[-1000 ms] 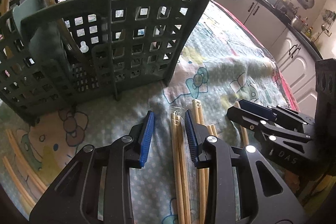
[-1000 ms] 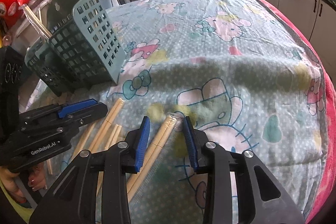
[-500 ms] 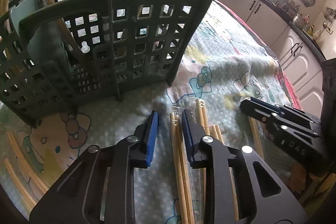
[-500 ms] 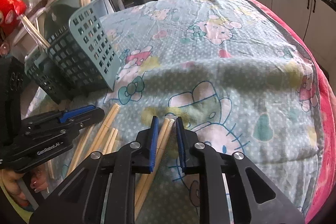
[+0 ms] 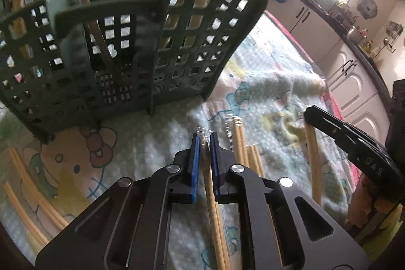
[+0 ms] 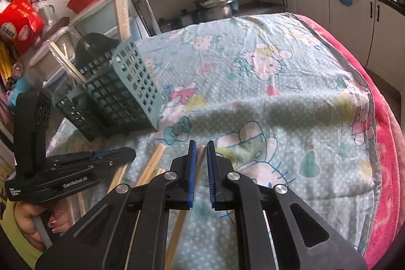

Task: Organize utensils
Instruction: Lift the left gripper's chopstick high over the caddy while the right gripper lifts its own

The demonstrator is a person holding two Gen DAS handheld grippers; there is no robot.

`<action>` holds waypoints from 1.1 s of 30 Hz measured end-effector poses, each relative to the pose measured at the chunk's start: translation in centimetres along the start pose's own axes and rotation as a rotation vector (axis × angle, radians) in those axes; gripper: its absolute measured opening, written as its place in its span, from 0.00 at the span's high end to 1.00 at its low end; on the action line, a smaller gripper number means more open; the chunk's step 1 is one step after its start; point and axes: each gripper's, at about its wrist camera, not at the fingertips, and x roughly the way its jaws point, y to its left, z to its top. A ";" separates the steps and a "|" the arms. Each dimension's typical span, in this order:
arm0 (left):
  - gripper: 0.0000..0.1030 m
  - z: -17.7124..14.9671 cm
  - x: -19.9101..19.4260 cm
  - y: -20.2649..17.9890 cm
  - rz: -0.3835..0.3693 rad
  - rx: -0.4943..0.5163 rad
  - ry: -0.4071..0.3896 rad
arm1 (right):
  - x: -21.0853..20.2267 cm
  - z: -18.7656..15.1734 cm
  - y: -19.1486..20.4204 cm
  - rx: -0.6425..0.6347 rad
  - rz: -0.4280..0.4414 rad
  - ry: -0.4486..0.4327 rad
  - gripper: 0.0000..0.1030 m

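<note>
Squeezing wrapped chopsticks [image 5: 204, 143] tight in left claw [image 5: 204, 141], basket [image 5: 126, 42] just ahead. Pinching another pair [image 6: 200, 151] in nearly closed right claw [image 6: 201, 147]. Maybe slipping out of smooth wrapper.

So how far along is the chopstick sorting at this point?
Partly done. Several chopsticks already stand in the slotted basket. In hand: the left gripper is shut on a wrapped chopstick pair, and the right gripper is closed around another pair. Left: loose chopsticks on the tablecloth.
</note>
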 end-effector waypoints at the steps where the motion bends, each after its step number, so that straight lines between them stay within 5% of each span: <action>1: 0.95 0.0 -0.3 -0.1 0.000 0.004 -0.008 | -0.1 0.1 0.1 -0.003 0.002 -0.004 0.92; 16: 0.97 1.0 -7.8 -0.5 0.005 0.019 -0.202 | -3.8 1.7 3.2 -0.064 0.068 -0.112 0.93; 33: 0.97 1.4 -12.7 0.2 0.010 0.014 -0.335 | -7.4 4.0 6.9 -0.142 0.114 -0.240 0.94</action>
